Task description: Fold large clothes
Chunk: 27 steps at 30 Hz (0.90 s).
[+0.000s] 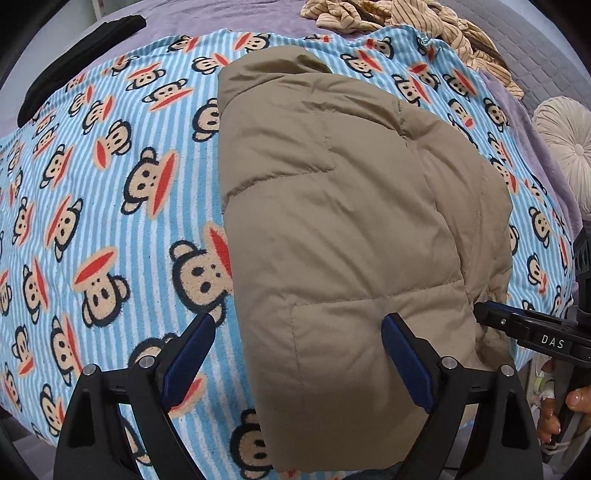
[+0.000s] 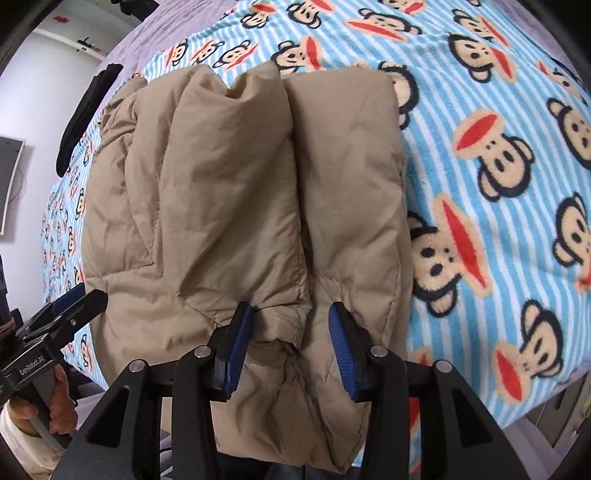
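Jacket [image 1: 354, 221], a tan puffer, lies folded lengthwise on a blue-striped blanket [image 1: 110, 192] printed with monkey faces, its near end hanging over the blanket's front edge. In the right wrist view two padded panels of the jacket [image 2: 258, 184] lie side by side, meeting along a seam that runs away from the camera.

The left gripper [image 1: 299, 354] has its jaws spread wide: one blue-padded finger is over the blanket just beside the jacket's edge, the other over the jacket's fabric, and nothing is pinched between them. The right gripper [image 2: 291, 347] has its jaws partly open around the bunched near end of the jacket; whether the pads actually press the cloth cannot be told.

A person's hand [image 2: 59, 402] holds the left gripper's handle at the jacket's near corner. Beyond the jacket's far end, a crumpled striped beige garment [image 1: 406, 26] lies on a purple bedspread [image 1: 221, 18], and a black cloth [image 1: 77, 59] lies off the blanket's far corner. A round cream cushion [image 1: 565, 147] sits past the blanket's side.
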Each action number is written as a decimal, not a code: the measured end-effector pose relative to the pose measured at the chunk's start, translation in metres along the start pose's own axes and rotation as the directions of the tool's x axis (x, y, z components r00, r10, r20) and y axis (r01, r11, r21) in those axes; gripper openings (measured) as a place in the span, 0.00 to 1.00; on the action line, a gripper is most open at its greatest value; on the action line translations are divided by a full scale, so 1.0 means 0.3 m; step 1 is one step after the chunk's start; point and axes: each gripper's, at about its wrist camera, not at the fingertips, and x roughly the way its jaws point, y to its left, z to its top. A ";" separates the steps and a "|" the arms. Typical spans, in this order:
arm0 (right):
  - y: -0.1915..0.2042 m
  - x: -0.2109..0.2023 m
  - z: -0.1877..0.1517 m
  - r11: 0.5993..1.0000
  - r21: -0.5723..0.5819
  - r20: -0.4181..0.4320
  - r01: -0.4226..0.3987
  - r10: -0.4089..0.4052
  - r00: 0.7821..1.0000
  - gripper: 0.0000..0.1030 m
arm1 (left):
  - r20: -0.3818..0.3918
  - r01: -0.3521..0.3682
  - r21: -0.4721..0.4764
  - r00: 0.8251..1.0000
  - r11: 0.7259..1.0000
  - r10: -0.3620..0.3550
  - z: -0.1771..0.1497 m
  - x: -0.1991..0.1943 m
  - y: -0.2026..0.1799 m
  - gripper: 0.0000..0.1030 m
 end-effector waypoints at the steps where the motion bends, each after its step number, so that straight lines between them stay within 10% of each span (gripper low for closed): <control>1: 0.010 -0.014 -0.005 1.000 0.003 0.008 0.001 -0.001 1.000 0.53 | -0.002 0.005 0.002 1.000 1.000 -0.005 -0.003 -0.010 0.005 0.90; 27: 0.046 -0.151 -0.111 0.996 0.091 0.141 -0.007 -0.006 0.990 0.82 | 0.011 -0.014 0.046 1.000 0.999 0.013 -0.056 -0.090 0.101 1.00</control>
